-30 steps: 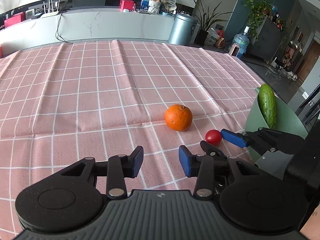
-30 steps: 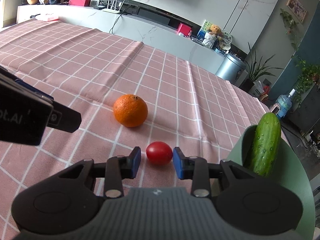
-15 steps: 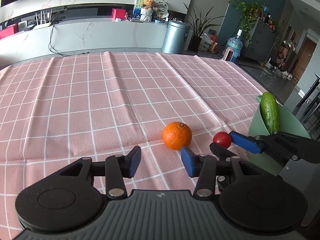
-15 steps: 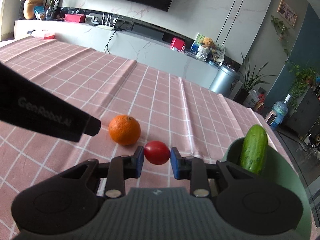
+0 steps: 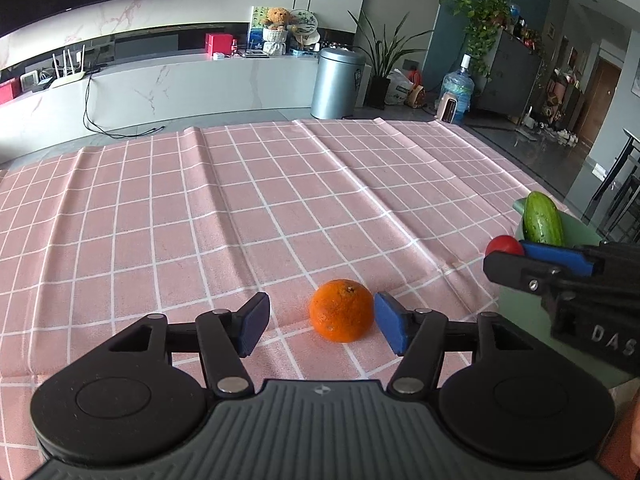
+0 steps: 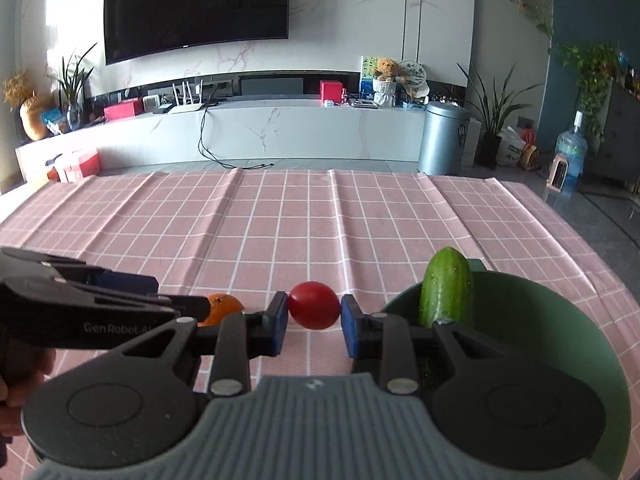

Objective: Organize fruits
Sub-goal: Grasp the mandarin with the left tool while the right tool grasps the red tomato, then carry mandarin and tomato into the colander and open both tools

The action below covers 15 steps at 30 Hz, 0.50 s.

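An orange (image 5: 341, 310) lies on the pink checked tablecloth (image 5: 240, 220), between the blue pads of my open left gripper (image 5: 320, 324), close to the right pad. My right gripper (image 6: 314, 318) is shut on a small red tomato (image 6: 314, 305) and holds it above the cloth, just left of the green bowl (image 6: 560, 320). A cucumber (image 6: 446, 286) stands leaning in that bowl. The tomato (image 5: 502, 245), the cucumber (image 5: 542, 219) and the right gripper also show at the right in the left wrist view. The orange (image 6: 222, 308) is partly hidden behind the left gripper in the right wrist view.
The tablecloth has raised folds running away from me (image 6: 240, 176). Beyond the table's far edge stand a white marble counter (image 6: 280, 128), a grey bin (image 6: 444, 138), plants and a water jug (image 6: 570, 152). The bowl sits near the table's right edge.
My right gripper closed on the tomato and lifted it off the cloth toward the bowl. My left gripper moved forward so the orange now sits between its open pads.
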Each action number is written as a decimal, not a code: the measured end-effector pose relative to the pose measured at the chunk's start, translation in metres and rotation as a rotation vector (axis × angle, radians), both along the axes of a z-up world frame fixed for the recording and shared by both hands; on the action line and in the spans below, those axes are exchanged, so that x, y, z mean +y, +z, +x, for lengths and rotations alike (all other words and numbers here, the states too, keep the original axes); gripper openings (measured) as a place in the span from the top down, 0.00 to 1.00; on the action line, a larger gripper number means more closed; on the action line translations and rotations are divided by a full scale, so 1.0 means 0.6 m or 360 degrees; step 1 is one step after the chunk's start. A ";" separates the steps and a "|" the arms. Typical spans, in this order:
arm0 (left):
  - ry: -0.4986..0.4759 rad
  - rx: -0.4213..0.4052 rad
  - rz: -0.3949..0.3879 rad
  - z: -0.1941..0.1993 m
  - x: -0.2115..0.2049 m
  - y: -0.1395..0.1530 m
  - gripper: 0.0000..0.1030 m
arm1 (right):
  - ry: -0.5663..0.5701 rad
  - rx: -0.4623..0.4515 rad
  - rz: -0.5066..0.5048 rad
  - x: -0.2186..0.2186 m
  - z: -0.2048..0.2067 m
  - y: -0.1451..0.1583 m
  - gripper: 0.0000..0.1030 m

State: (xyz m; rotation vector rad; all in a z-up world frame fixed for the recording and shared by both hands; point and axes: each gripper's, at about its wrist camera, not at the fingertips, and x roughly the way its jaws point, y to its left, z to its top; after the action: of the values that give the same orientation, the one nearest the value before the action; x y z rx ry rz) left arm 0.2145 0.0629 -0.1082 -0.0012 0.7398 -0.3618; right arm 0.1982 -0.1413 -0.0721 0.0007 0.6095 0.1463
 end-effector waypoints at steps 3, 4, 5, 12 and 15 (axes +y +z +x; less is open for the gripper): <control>-0.0053 -0.0016 0.0097 0.001 -0.022 -0.007 0.31 | -0.0011 0.0036 0.0099 -0.017 0.004 0.002 0.76; -0.0066 -0.0021 0.0123 0.000 -0.029 -0.010 0.31 | -0.0008 0.0040 0.0123 -0.020 0.003 0.001 0.76; -0.0067 -0.0023 0.0146 0.001 -0.034 -0.013 0.31 | -0.0005 0.0040 0.0133 -0.020 0.001 0.001 0.76; -0.0038 0.0033 0.0203 0.018 -0.052 -0.029 0.32 | 0.0018 0.0040 0.0207 -0.032 -0.008 0.006 0.76; -0.0027 0.0062 0.0213 0.022 -0.055 -0.032 0.40 | 0.0027 0.0044 0.0232 -0.036 -0.009 0.008 0.76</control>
State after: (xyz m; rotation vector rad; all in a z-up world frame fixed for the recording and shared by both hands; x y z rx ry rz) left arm 0.2277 0.0302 -0.1272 0.1243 0.8021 -0.3286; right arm 0.1925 -0.1630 -0.0674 0.1385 0.6256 0.2069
